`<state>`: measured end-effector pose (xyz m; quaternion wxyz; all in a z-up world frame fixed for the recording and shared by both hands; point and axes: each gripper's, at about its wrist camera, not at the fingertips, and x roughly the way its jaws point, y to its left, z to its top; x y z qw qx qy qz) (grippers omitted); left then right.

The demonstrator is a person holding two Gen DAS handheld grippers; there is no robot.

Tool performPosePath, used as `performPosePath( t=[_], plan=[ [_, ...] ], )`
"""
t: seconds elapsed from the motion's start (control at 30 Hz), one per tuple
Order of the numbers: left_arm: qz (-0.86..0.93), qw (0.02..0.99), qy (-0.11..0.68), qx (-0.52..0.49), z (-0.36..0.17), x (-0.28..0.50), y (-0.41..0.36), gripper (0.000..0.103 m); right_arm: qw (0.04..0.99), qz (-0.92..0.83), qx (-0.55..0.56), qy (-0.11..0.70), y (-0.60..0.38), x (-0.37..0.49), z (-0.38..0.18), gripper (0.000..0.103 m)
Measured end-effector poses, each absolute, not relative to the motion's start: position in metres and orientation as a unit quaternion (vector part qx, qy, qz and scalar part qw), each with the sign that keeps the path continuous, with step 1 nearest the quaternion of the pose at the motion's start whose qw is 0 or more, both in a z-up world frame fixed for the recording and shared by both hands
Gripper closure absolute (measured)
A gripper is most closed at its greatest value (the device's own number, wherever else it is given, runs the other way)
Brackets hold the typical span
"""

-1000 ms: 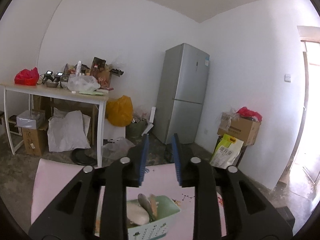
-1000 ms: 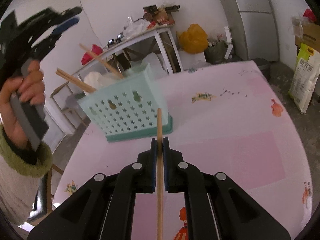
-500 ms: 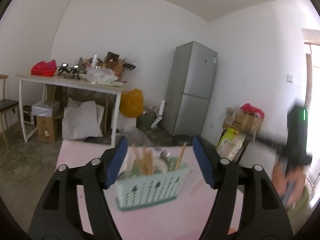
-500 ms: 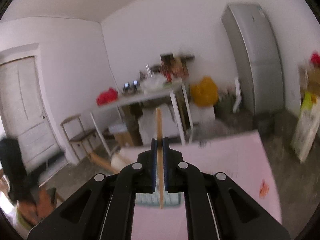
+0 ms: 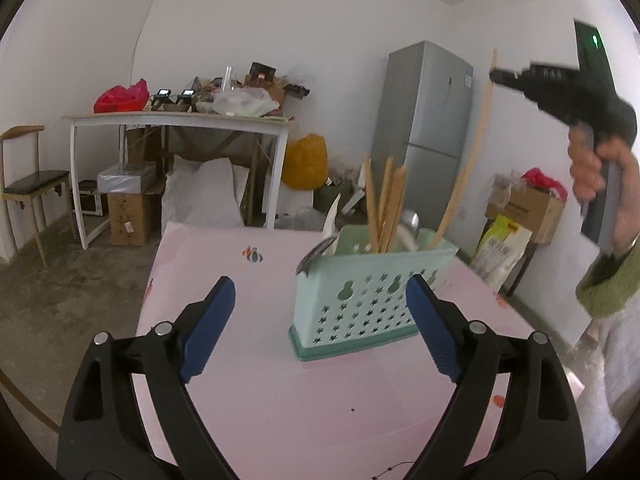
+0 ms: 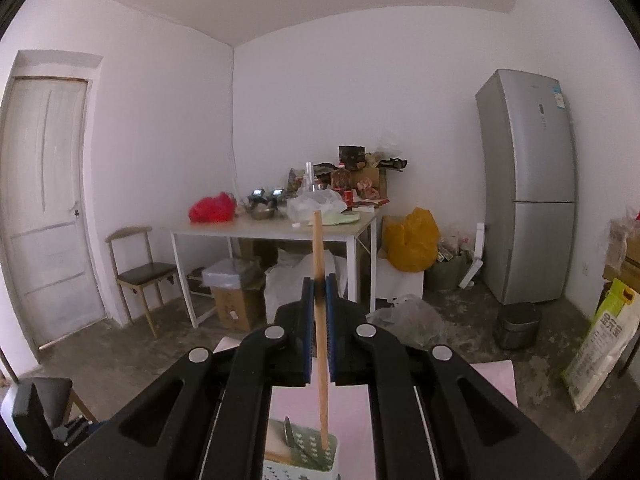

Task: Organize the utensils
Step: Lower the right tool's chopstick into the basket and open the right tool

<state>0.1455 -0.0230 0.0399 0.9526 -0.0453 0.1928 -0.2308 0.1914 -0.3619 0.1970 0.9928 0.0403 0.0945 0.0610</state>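
The right gripper pinches a long wooden chopstick, its lower end inside the mint basket holding chopsticks and spoons mid-table. The left gripper is spread wide.

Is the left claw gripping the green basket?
No: the left claw is spread wide, its blue pads apart from the green basket on the pink table.

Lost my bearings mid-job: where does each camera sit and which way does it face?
Left wrist: low over the pink table, facing the mint utensil basket; shows the open left claw and, upper right, the right hand.
Right wrist: above the basket, facing the back wall; shows the right claw shut on a chopstick.
Shared: basket, chopstick, fridge.
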Motion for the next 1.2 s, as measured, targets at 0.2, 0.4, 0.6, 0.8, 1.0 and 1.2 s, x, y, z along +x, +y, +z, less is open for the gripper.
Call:
performPosePath(
  t=[0.2,0.4,0.6,0.8,1.0,1.2],
  plan=[
    [-0.24,0.949,0.202,-0.019,0.025,0.157,-0.036,0.02,0.99,0.061,0.028,0.124,-0.353,0.218,0.157,0.097],
    [-0.253,0.944,0.213,0.002,0.013,0.171,-0.051,0.02,0.979,0.073,0.028,0.19,-0.354,0.235,0.11,0.09],
    [-0.261,0.941,0.217,0.012,0.007,0.18,-0.064,0.02,0.964,0.097,0.106,0.223,-0.389,0.223,0.082,0.055],
    [-0.274,0.935,0.225,-0.01,0.004,0.198,-0.071,0.02,0.912,0.15,0.245,0.294,-0.419,0.232,0.021,0.054],
    [-0.29,0.926,0.24,-0.037,0.003,0.22,-0.079,0.02,0.868,0.202,0.305,0.335,-0.41,0.246,-0.014,0.053],
    [-0.286,0.923,0.253,-0.054,0.003,0.228,-0.087,0.02,0.865,0.195,0.313,0.341,-0.401,0.231,-0.016,0.051]
  ],
)
